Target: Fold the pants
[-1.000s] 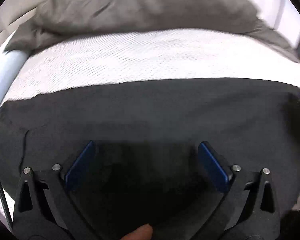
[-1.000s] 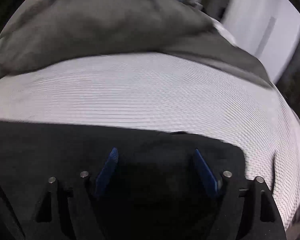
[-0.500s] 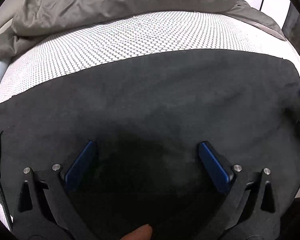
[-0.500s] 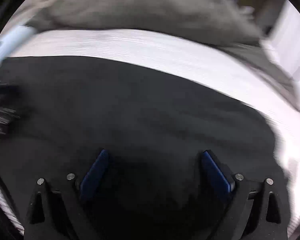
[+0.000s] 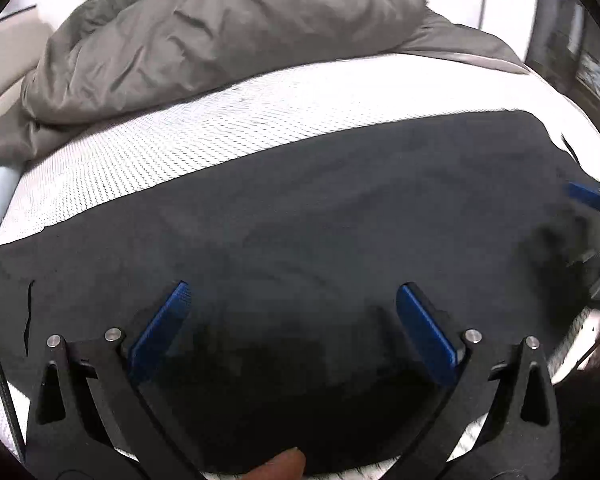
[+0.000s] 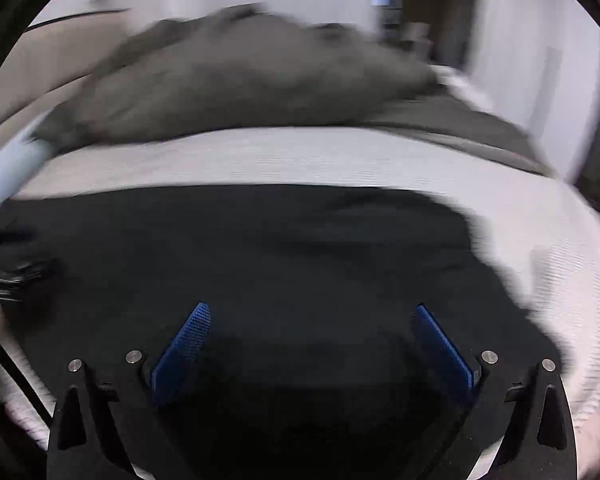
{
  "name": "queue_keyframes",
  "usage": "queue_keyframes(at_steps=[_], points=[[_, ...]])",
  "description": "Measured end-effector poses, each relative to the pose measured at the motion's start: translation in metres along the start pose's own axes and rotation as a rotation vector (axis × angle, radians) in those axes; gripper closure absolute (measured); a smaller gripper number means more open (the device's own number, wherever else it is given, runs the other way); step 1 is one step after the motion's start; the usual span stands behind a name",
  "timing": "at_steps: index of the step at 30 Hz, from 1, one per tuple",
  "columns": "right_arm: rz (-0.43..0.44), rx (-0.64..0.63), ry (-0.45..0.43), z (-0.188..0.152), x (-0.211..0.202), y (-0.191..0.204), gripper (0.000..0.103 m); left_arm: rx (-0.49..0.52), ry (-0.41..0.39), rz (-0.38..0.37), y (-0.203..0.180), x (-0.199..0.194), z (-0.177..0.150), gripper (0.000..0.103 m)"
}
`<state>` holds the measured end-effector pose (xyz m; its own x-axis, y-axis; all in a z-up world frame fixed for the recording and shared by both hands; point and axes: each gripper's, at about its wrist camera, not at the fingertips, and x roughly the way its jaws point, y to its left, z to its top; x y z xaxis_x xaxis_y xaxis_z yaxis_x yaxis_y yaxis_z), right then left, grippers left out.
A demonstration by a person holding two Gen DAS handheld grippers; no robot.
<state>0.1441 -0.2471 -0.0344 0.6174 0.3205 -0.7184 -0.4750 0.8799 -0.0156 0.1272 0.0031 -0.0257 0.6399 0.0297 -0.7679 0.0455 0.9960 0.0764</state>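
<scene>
Pants [image 5: 340, 208] lay spread flat across the white patterned bed [image 5: 148, 148], a black panel running side to side, with a crumpled grey blanket [image 5: 220, 32] heaped behind them. Left gripper [image 5: 292, 296] hovered over the near part of the cloth, jaws spread wide — nothing held between the blue pads [image 5: 428, 332]. Right gripper [image 6: 312, 312] stood likewise, jaws wide apart and gripping nothing, over the dark fabric [image 6: 260, 256] near its ragged right-hand edge. Contact with the cloth could not be told — the right view was blurred.
</scene>
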Motion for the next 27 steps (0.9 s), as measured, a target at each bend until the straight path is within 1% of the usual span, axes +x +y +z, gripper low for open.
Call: queue_keyframes(at_steps=[2, 3, 4, 5, 6, 7, 9, 10, 11, 13, 14, 15, 16, 17, 18, 19, 20, 21, 22, 23, 24, 25, 26, 27], points=[[0.091, -0.051, 0.03, -0.004, 0.009, 0.048, 0.001, 0.011, 0.025, 0.012, -0.001, 0.002, -0.015, 0.001], [0.114, -0.074, 0.051, -0.006, 0.017, 0.066, 0.001, 0.012, 0.04, 0.024, 0.001, 0.005, -0.022, 0.001], [0.113, -0.103, 0.073, -0.005, 0.029, 0.076, 0.001, 0.01, 0.055, 0.032, 0.005, 0.01, -0.028, 0.001], [0.069, -0.162, 0.09, -0.011, 0.036, 0.088, 0.001, -0.005, 0.063, 0.028, 0.01, 0.014, -0.033, 0.0], [0.056, -0.195, 0.085, -0.008, 0.043, 0.085, 0.001, -0.026, 0.068, 0.011, 0.014, 0.017, -0.035, 0.0], [0.055, -0.208, 0.079, -0.01, 0.039, 0.084, 0.001, -0.05, 0.071, -0.012, 0.019, 0.02, -0.036, 0.0], [0.038, -0.198, 0.087, -0.013, 0.028, 0.058, 0.001, -0.074, 0.073, -0.022, 0.027, 0.021, -0.035, 0.0], [0.03, -0.191, 0.087, -0.021, 0.023, 0.04, 0.001, -0.079, 0.075, -0.017, 0.027, 0.021, -0.035, 0.0], [-0.008, -0.185, 0.097, -0.011, 0.03, 0.011, 0.001, -0.079, 0.075, -0.014, 0.027, 0.021, -0.037, 0.0], [-0.149, -0.142, 0.115, -0.023, 0.021, -0.04, 0.001, -0.071, 0.074, -0.005, 0.025, 0.021, -0.038, 0.0], [-0.179, -0.112, 0.115, -0.028, 0.012, -0.055, 0.001, -0.069, 0.073, -0.006, 0.024, 0.02, -0.039, 0.0], [-0.22, -0.049, 0.099, -0.034, 0.007, -0.087, 0.001, -0.068, 0.073, -0.006, 0.024, 0.018, -0.04, 0.0], [-0.297, 0.01, 0.089, -0.038, 0.004, -0.111, 0.001, -0.068, 0.071, -0.008, 0.025, 0.018, -0.04, 0.0], [-0.354, 0.12, 0.081, -0.045, -0.001, -0.142, 0.001, -0.067, 0.071, -0.012, 0.026, 0.019, -0.039, 0.0], [-0.278, 0.225, 0.063, -0.049, -0.007, -0.158, 0.001, -0.066, 0.072, -0.011, 0.027, 0.018, -0.039, 0.0], [-0.26, 0.273, 0.046, -0.051, -0.011, -0.162, 0.001, -0.065, 0.073, -0.009, 0.026, 0.019, -0.039, 0.0], [-0.284, 0.279, 0.026, -0.051, -0.016, -0.159, 0.0, -0.066, 0.075, -0.007, 0.027, 0.02, -0.039, 0.0], [-0.339, 0.202, 0.02, -0.046, -0.019, -0.143, 0.0, -0.071, 0.076, -0.005, 0.027, 0.02, -0.038, 0.0], [-0.362, 0.154, 0.013, -0.043, -0.022, -0.13, 0.0, -0.078, 0.075, -0.001, 0.027, 0.019, -0.037, 0.0], [-0.362, 0.097, -0.008, -0.038, -0.025, -0.112, 0.0, -0.08, 0.067, 0.005, 0.023, 0.015, -0.036, 0.0], [-0.319, 0.046, -0.032, -0.031, -0.028, -0.091, 0.0, -0.074, 0.053, 0.003, 0.02, 0.011, -0.036, 0.0], [-0.272, 0.014, -0.039, -0.026, -0.029, -0.076, 0.0, -0.059, 0.032, -0.008, 0.016, 0.006, -0.036, 0.0], [-0.214, -0.021, -0.05, -0.019, -0.03, -0.051, 0.0, -0.046, 0.021, -0.02, 0.012, 0.004, -0.036, 0.0], [-0.167, -0.046, -0.05, -0.014, -0.027, -0.032, 0.0, -0.035, 0.02, -0.025, 0.009, 0.005, -0.036, 0.0]])
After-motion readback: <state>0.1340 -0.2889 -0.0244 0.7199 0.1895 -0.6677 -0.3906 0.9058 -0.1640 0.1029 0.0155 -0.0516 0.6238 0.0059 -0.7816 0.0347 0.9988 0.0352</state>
